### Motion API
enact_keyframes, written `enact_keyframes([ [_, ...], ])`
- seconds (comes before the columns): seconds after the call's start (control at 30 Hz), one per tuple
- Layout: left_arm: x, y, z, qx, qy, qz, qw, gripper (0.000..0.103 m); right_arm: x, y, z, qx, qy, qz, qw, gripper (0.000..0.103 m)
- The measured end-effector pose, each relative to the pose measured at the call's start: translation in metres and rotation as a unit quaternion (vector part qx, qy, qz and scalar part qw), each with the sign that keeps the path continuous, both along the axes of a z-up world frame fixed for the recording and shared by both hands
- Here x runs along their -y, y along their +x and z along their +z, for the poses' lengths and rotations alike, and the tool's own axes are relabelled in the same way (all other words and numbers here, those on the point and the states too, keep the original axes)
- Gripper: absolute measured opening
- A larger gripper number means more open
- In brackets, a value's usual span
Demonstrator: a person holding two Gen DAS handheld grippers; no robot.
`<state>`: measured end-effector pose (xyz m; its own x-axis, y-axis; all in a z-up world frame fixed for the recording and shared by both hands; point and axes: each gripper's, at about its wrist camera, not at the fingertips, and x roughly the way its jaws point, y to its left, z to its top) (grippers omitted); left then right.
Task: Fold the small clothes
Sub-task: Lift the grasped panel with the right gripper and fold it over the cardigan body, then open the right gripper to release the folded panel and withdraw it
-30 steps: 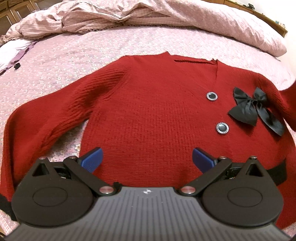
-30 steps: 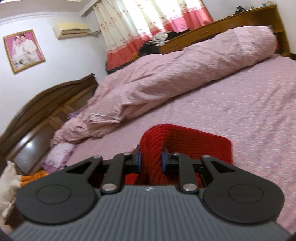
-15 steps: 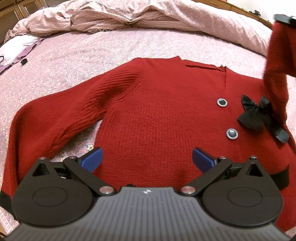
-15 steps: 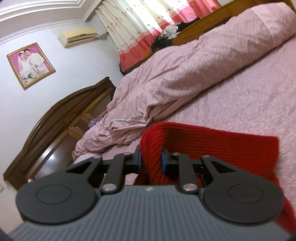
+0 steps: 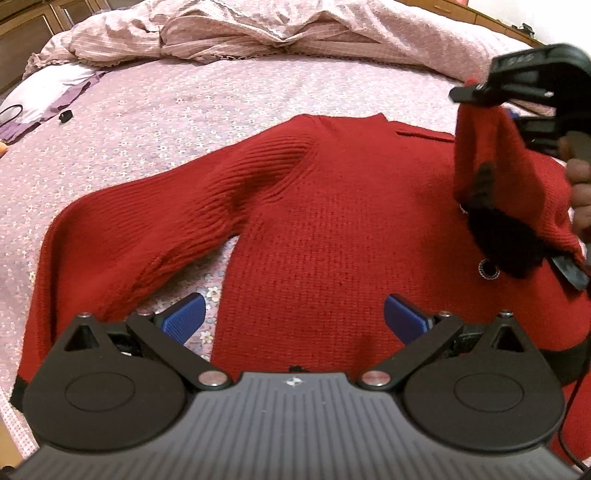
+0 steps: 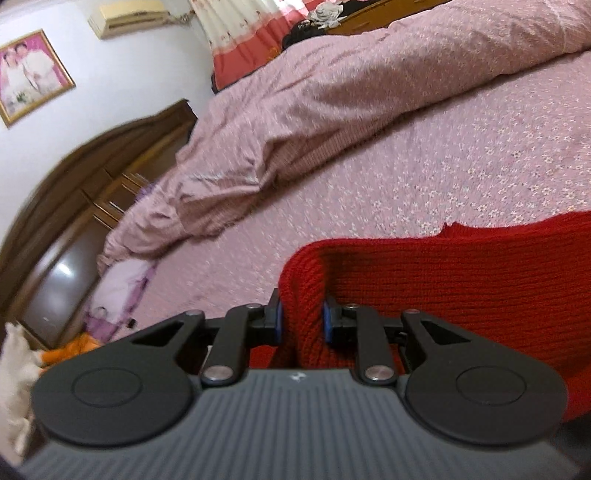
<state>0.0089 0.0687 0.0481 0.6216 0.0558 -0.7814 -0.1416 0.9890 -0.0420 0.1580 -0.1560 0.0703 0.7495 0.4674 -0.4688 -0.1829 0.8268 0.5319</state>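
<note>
A small red knitted cardigan [image 5: 332,229] lies face up on the pink bedsheet, its left sleeve [image 5: 140,221] stretched out toward the lower left. My left gripper [image 5: 293,317] hovers open over its lower hem, blue pads [image 5: 184,317] apart with nothing between them. My right gripper [image 6: 301,321] is shut on the cardigan's other sleeve [image 6: 461,288], pinching a fold of red knit. In the left wrist view that gripper [image 5: 532,85] holds the sleeve [image 5: 506,173] lifted over the cardigan's right chest, covering most of the black bow [image 5: 506,240]. One silver button [image 5: 488,268] shows.
A rumpled pink duvet [image 5: 280,33] lies across the far side of the bed. A white and purple cloth [image 5: 48,96] sits at the far left edge. A dark wooden headboard [image 6: 74,192] and a framed picture [image 6: 29,77] stand beyond the bed. A hand [image 5: 580,192] grips the right tool.
The right gripper has carried the held sleeve leftward and lower, over the cardigan's chest, now covering the bow and upper button. The left gripper stayed open and drifted slightly left along the hem.
</note>
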Motion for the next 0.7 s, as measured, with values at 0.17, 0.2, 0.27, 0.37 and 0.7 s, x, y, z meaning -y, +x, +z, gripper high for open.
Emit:
enact_keyframes([
  [0.17, 0.0, 0.001, 0.001, 0.0, 0.002, 0.004, 1.0, 0.103, -0.005, 0.011, -0.016, -0.02, -0.018, -0.021, 0.999, 0.053],
  [0.2, 0.0, 0.002, 0.001, 0.0, 0.002, 0.003, 1.0, 0.103, -0.006, 0.013, -0.017, -0.019, -0.02, -0.021, 0.999, 0.063],
  [0.27, 0.003, 0.003, 0.002, 0.002, 0.003, 0.0, 1.0, 0.103, -0.005, 0.009, -0.016, -0.009, -0.018, -0.007, 1.0, 0.071],
  [0.37, 0.008, 0.003, 0.004, 0.006, 0.006, -0.008, 0.9999, 0.103, -0.004, 0.0, -0.008, 0.011, -0.019, 0.012, 1.0, 0.072],
  [0.7, 0.029, 0.013, 0.018, 0.031, 0.021, -0.046, 0.9983, 0.103, 0.041, -0.042, 0.009, 0.018, -0.011, -0.02, 1.0, 0.072],
])
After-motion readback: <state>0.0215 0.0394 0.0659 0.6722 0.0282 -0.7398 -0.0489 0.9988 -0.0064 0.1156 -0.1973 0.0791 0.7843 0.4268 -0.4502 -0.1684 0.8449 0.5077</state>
